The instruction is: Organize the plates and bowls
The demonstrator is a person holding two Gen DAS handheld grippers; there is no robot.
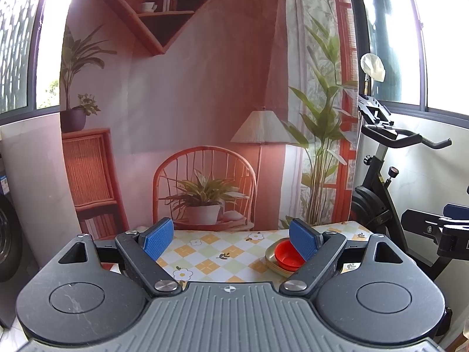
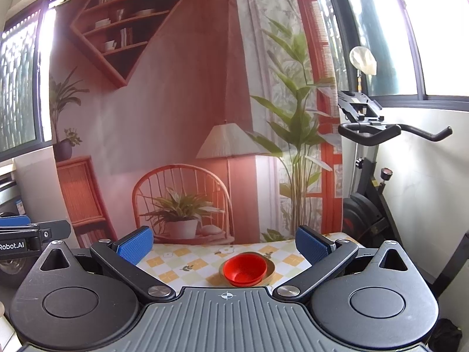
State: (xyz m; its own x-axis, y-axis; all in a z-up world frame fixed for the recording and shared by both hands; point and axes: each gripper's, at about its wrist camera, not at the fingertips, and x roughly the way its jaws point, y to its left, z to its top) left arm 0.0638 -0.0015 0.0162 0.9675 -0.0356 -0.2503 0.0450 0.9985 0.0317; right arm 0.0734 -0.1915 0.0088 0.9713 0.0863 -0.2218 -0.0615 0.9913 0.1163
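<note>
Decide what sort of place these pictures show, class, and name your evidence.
Probably a home room used for recording: a printed backdrop hangs behind a checked tablecloth, an exercise bike stands beside it, and a red bowl waits.

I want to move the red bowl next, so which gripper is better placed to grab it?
Probably the right gripper: the red bowl sits almost centred between its open fingers. In the left gripper's view the bowl lies off to the side, partly behind one finger.
</note>
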